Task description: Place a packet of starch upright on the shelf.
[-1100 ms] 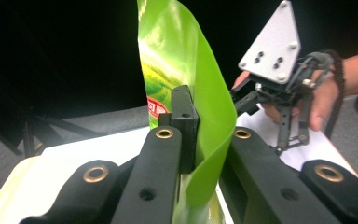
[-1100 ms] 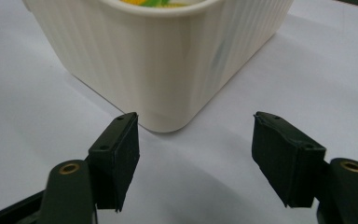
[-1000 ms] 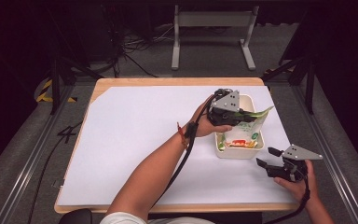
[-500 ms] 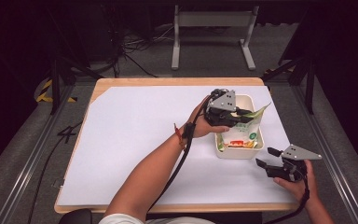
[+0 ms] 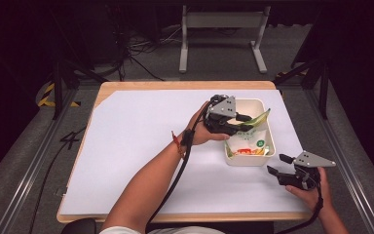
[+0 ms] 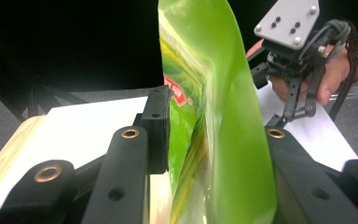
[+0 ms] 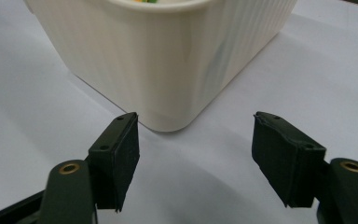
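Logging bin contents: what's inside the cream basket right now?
In the basket: a white snack packet with red and green print, lying flat, plus the green packet pinched in the left gripper. Anything beneath them is covered.

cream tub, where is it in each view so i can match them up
High view: cream tub right of centre on the white sheet, beside the left gripper.
Left gripper view: I cannot make it out behind the green packet.
Right gripper view: top centre, beyond the open jaws.
Shared landmark: the white sheet.
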Demonstrator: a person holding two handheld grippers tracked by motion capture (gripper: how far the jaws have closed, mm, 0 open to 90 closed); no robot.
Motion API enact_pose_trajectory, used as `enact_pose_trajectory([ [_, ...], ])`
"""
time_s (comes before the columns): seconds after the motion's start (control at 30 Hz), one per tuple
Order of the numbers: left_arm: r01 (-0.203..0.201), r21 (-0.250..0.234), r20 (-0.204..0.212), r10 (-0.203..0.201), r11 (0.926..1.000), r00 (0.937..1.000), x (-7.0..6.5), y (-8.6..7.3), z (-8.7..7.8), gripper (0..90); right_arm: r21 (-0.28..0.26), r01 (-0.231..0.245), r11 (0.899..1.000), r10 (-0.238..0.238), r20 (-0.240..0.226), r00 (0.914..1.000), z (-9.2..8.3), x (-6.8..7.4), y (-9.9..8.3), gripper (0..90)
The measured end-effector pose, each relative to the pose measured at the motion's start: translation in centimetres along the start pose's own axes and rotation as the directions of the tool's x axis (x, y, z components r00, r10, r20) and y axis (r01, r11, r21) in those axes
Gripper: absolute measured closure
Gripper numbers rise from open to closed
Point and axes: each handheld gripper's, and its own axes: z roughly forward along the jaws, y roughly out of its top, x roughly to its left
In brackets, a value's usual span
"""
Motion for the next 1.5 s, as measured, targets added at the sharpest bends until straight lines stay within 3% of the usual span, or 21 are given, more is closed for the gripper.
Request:
enact_pose_trajectory([
  [0.1,-0.003,0.034,0.003,0.003,0.9994,1.0000,-0.1,-0.5,0.1,67.9,-0.002,-0.002,1.000,0.002,0.000,1.0000,0.0,0.0,0.0,32.0],
  [0.23,0.018,0.006,0.012,-0.018,0.9998,0.9998,-0.2,-1.0,-0.1,67.8,-0.002,-0.002,1.000,0.002,0.000,1.0000,0.0,0.0,0.0,32.0],
  [0.33,0.014,0.012,0.004,-0.014,0.9998,0.9999,-0.3,-1.1,-0.3,67.7,0.000,0.001,1.000,-0.001,-0.001,1.0000,0.0,0.0,0.0,32.0],
  [0.87,0.009,0.020,-0.084,-0.007,0.9998,0.9964,-0.8,-0.9,-1.5,56.5,-0.006,0.003,1.000,-0.003,0.002,1.0000,-0.1,0.0,0.1,32.1],
  [1.1,0.013,0.051,-0.107,-0.008,0.9986,0.9943,-1.0,-0.7,-2.0,48.9,-0.004,0.006,1.000,-0.006,0.000,1.0000,-0.1,0.1,0.1,32.1],
  [1.37,0.018,0.089,-0.170,-0.002,0.9959,0.9855,-1.2,-0.6,-3.1,34.1,-0.003,0.006,1.000,-0.006,-0.001,1.0000,0.0,0.1,0.1,32.1],
  [1.5,0.032,0.105,-0.211,-0.009,0.9939,0.9774,-1.4,-0.6,-3.5,24.9,-0.002,0.005,1.000,-0.005,-0.001,1.0000,0.0,0.1,0.1,32.1],
])
